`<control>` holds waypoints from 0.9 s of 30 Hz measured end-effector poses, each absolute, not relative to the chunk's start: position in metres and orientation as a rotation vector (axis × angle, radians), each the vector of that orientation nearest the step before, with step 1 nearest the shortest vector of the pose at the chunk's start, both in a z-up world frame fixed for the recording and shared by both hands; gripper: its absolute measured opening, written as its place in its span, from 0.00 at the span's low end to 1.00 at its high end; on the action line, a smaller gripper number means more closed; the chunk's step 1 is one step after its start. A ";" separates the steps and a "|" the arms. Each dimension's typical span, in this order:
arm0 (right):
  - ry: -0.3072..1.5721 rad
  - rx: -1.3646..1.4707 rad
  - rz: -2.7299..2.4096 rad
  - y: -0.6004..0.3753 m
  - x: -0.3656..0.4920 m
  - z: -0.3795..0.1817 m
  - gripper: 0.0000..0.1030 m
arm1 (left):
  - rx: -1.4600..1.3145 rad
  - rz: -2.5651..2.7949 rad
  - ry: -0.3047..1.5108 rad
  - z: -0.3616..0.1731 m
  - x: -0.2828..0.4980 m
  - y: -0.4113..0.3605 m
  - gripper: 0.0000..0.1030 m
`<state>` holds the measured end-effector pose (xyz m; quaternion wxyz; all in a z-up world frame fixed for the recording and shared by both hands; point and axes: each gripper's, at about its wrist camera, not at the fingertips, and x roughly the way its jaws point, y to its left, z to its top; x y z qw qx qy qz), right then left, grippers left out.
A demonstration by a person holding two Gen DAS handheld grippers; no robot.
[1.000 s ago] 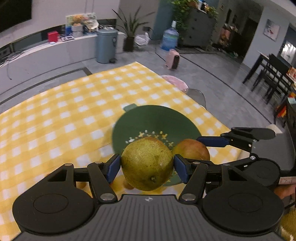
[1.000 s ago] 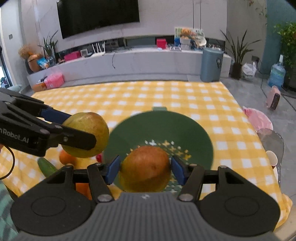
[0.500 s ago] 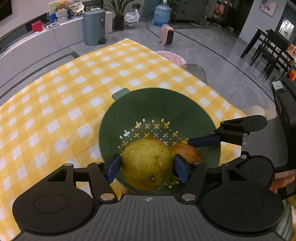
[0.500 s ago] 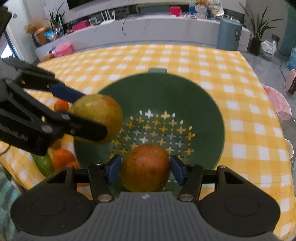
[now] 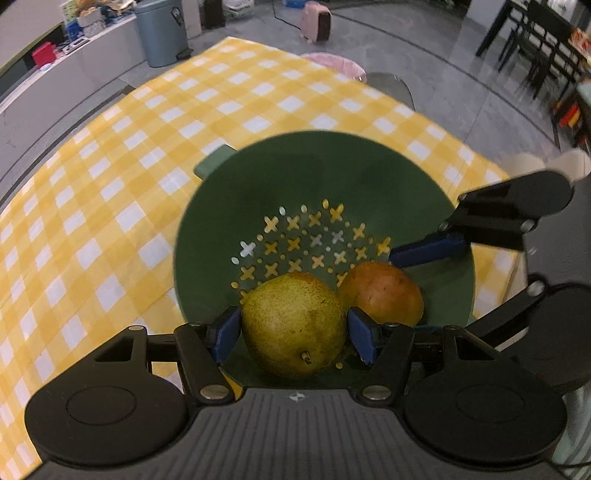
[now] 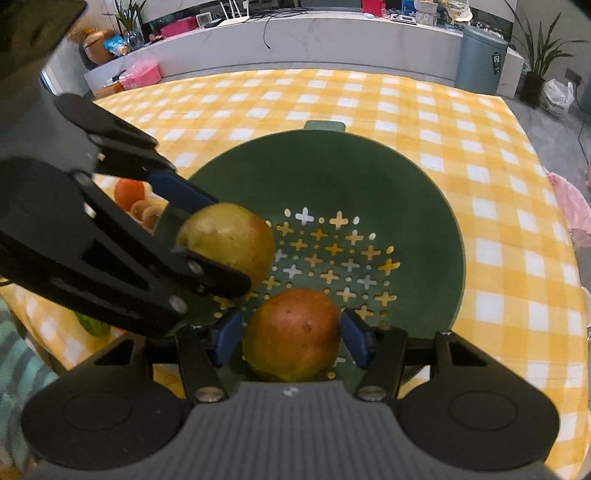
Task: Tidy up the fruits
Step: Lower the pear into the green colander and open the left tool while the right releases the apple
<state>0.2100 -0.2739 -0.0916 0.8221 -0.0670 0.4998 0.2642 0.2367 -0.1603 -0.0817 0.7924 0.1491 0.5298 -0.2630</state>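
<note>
Holding a pear [image 5: 293, 326] in our left tongs [image 5: 293, 332] and a reddish fruit [image 6: 291, 334] in our right tongs [image 6: 290, 338], we hover both directly above the green colander [image 5: 369, 173].

A yellow-and-white checked tablecloth [image 5: 155, 122] covers the table. Beyond its far edge stands a grey-blue pedal bin [image 6: 480, 59] against a long pale low counter [image 6: 295, 40], which bears a red box [image 5: 43, 59] and other small clutter. A pink bag [image 6: 142, 74] sits on the counter's lower end. A potted plant [image 6: 539, 55] stands on the grey floor beside a white plastic bag [image 6: 559, 96]. A small pink heater [image 5: 317, 20] stands on the floor, and dark dining chairs [image 5: 532, 40] stand off to the right.
</note>
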 end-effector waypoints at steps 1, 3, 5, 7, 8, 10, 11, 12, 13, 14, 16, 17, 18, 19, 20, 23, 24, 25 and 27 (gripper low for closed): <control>1.065 -0.151 0.556 -0.275 0.209 -0.091 0.56 | 0.328 -0.569 1.149 -0.083 0.237 -0.161 0.70; 1.063 -0.162 0.559 -0.278 0.208 -0.091 0.57 | 0.343 -0.571 1.165 -0.087 0.239 -0.164 0.70; 1.050 -0.183 0.562 -0.278 0.204 -0.090 0.58 | 0.364 -0.568 1.181 -0.090 0.241 -0.166 0.70; 1.041 -0.203 0.564 -0.276 0.201 -0.088 0.59 | 0.378 -0.563 1.185 -0.092 0.242 -0.168 0.70; 1.040 -0.202 0.565 -0.277 0.200 -0.087 0.60 | 0.386 -0.560 1.186 -0.092 0.242 -0.169 0.70; 1.037 -0.199 0.567 -0.278 0.199 -0.086 0.60 | 0.395 -0.558 1.192 -0.093 0.243 -0.171 0.70; 1.036 -0.198 0.567 -0.278 0.199 -0.086 0.62 | 0.400 -0.559 1.193 -0.093 0.243 -0.171 0.71; 1.039 -0.195 0.562 -0.279 0.199 -0.086 0.66 | 0.410 -0.559 1.194 -0.094 0.243 -0.172 0.72; 1.040 -0.188 0.563 -0.280 0.199 -0.087 0.67 | 0.423 -0.561 1.190 -0.095 0.242 -0.173 0.74; 1.039 -0.184 0.568 -0.280 0.198 -0.087 0.67 | 0.432 -0.563 1.182 -0.096 0.241 -0.174 0.75; 1.038 -0.187 0.572 -0.280 0.197 -0.087 0.67 | 0.426 -0.560 1.174 -0.096 0.240 -0.173 0.75; 1.036 -0.188 0.572 -0.279 0.196 -0.086 0.67 | 0.423 -0.559 1.173 -0.096 0.239 -0.173 0.75; 1.037 -0.187 0.571 -0.279 0.195 -0.086 0.67 | 0.424 -0.558 1.172 -0.095 0.238 -0.173 0.75; 1.037 -0.184 0.568 -0.278 0.195 -0.085 0.67 | 0.425 -0.554 1.169 -0.094 0.238 -0.172 0.76; 1.036 -0.181 0.561 -0.278 0.195 -0.084 0.67 | 0.421 -0.546 1.167 -0.092 0.237 -0.171 0.77; 1.017 -0.170 0.530 -0.278 0.190 -0.078 0.73 | 0.374 -0.526 1.132 -0.078 0.232 -0.162 0.77; 1.008 -0.165 0.521 -0.279 0.188 -0.076 0.74 | 0.356 -0.520 1.114 -0.072 0.229 -0.159 0.77; 1.000 -0.158 0.509 -0.280 0.185 -0.073 0.75 | 0.337 -0.514 1.093 -0.064 0.226 -0.155 0.77; 0.975 -0.135 0.479 -0.281 0.179 -0.067 0.77 | 0.309 -0.508 1.052 -0.049 0.217 -0.146 0.78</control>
